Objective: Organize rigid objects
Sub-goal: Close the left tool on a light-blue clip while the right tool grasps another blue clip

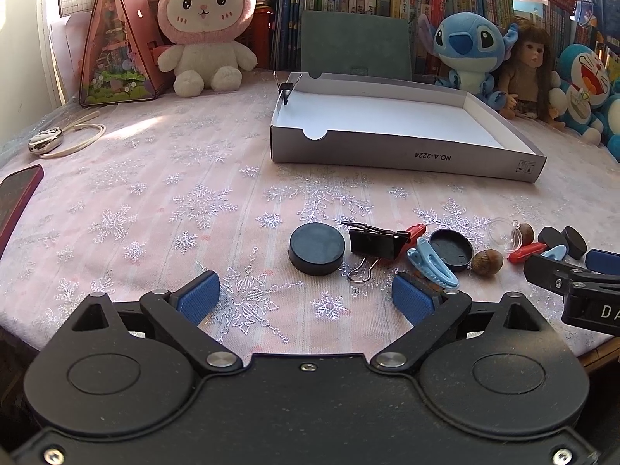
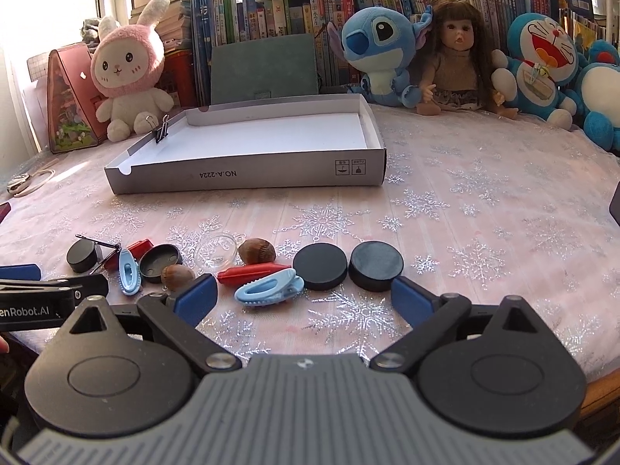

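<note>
A wide band of bare tablecloth (image 2: 484, 209) runs across the middle of both views, between the shallow grey box (image 2: 248, 174) and the row of small things low in the frame. The right half of the right wrist view is open cloth all the way to the plush toys (image 2: 542, 62) along the top. The box interior is bare (one binder clip (image 2: 162, 128) sits on its left wall). Low left, caps, clips and nuts (image 2: 174, 275) crowd together, touching or nearly so.

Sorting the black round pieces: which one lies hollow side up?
The black cap between the light blue clip and the hazelnut; its rimmed hollow shows, while the other pucks show flat solid tops.
</note>
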